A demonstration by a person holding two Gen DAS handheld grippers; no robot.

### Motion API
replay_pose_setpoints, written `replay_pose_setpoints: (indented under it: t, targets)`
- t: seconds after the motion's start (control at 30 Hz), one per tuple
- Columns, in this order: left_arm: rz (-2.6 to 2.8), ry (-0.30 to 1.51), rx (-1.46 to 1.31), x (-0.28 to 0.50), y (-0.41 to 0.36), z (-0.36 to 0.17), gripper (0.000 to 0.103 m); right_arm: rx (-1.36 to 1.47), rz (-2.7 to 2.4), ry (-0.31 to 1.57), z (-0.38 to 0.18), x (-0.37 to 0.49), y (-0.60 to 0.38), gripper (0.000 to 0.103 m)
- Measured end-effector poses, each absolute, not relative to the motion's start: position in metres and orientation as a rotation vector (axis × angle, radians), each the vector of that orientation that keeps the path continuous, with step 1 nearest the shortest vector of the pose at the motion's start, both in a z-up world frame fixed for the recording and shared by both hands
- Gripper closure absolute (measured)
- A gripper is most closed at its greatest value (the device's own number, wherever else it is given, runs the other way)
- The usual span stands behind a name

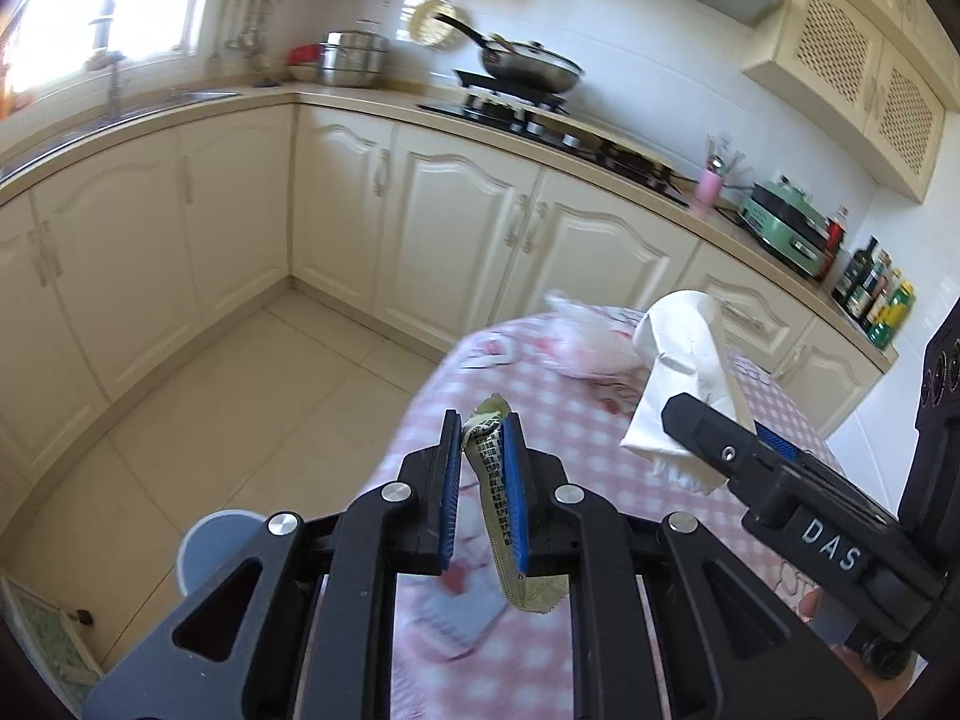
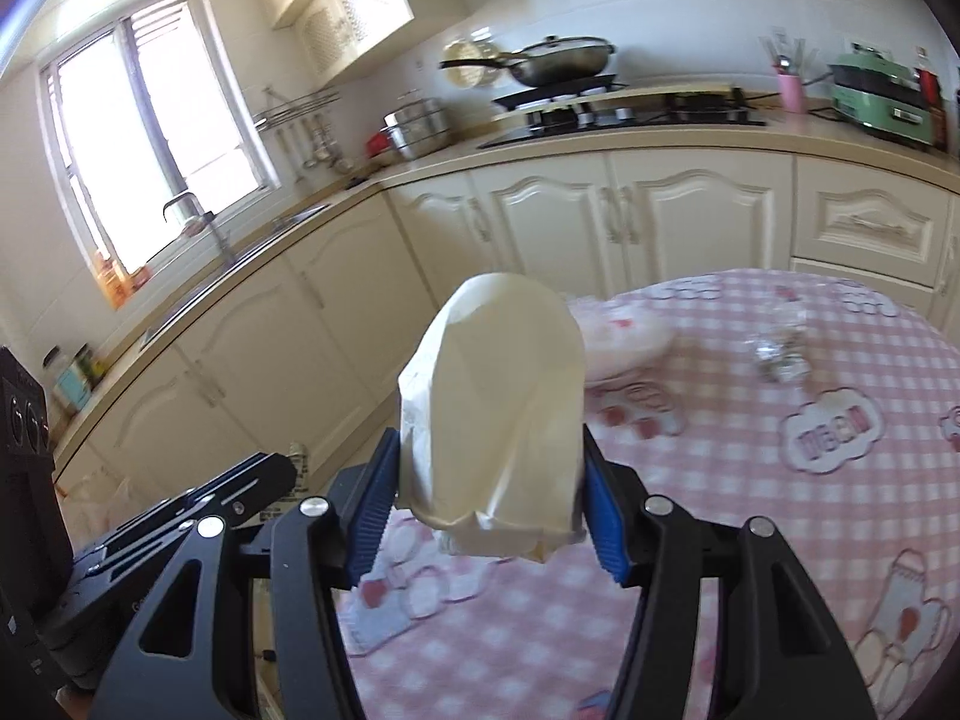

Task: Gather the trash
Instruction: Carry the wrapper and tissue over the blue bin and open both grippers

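My left gripper (image 1: 483, 429) is shut on a crumpled yellow-green printed wrapper (image 1: 498, 480) and holds it above the left edge of the pink checked table (image 1: 576, 420). My right gripper (image 2: 492, 450) is shut on a crumpled white paper napkin (image 2: 498, 414), held above the table (image 2: 750, 510); it also shows in the left wrist view (image 1: 684, 372) at the right. A pinkish white plastic bag (image 2: 624, 333) and a clear crumpled wrapper (image 2: 780, 348) lie on the table further back.
A grey-blue round bin (image 1: 213, 546) stands on the tiled floor left of the table. Cream kitchen cabinets and a counter with a stove, wok (image 1: 528, 63), pots and bottles run behind. A white bag (image 2: 102, 510) sits low on the floor.
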State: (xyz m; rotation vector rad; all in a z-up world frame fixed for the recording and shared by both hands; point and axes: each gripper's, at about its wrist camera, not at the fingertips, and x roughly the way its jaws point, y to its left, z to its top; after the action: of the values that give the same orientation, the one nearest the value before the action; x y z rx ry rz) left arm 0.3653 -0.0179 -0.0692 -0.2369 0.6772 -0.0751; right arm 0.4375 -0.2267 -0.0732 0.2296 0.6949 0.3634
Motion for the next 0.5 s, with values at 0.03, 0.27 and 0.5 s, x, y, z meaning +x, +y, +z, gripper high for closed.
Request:
replay_pose_setpoints:
  t: [0.03,0.27,0.5]
  targets:
    - [-0.061,0.673,-0.244,0.36,-0.008,-0.069,0.091,0.222,0.38,0.698,-0.073,0.434,-0.214,0.047]
    - [0.036,0.67,-0.3,0.333,0.066,-0.077,0.091,0.164,0.486,0.742,-0.08,0.416,-0.127,0.047]
    - [0.13,0.698,-0.356,0.326,0.132,-0.1,0.091,0.098,0.582,0.802,-0.102,0.41,-0.041,0.047]
